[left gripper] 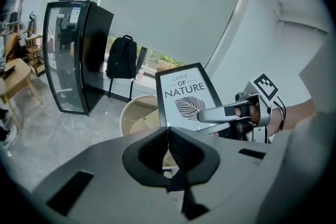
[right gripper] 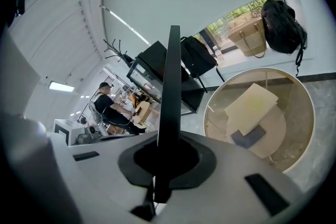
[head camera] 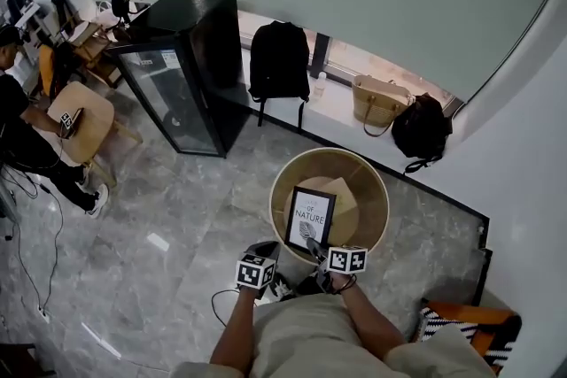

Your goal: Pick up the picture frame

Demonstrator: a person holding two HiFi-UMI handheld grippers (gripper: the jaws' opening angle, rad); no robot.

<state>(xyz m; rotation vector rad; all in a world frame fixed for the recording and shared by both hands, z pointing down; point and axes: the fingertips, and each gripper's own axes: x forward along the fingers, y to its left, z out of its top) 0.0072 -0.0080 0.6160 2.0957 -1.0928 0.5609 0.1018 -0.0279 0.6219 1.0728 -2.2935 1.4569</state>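
Holding black-rimmed rectangular picture frame (head camera: 309,219) | right gripper (right gripper: 167,160) clamps its edge | left gripper (left gripper: 168,144) closed, empty | best raised steadily, upright.

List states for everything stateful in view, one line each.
picture frame: upright, held over the round table.
right gripper: shut on the picture frame's edge.
left gripper: shut, nothing between the jaws.
display fridge: glass door closed.
backpack: upright against the window ledge.
woven tote: upright on the ledge.
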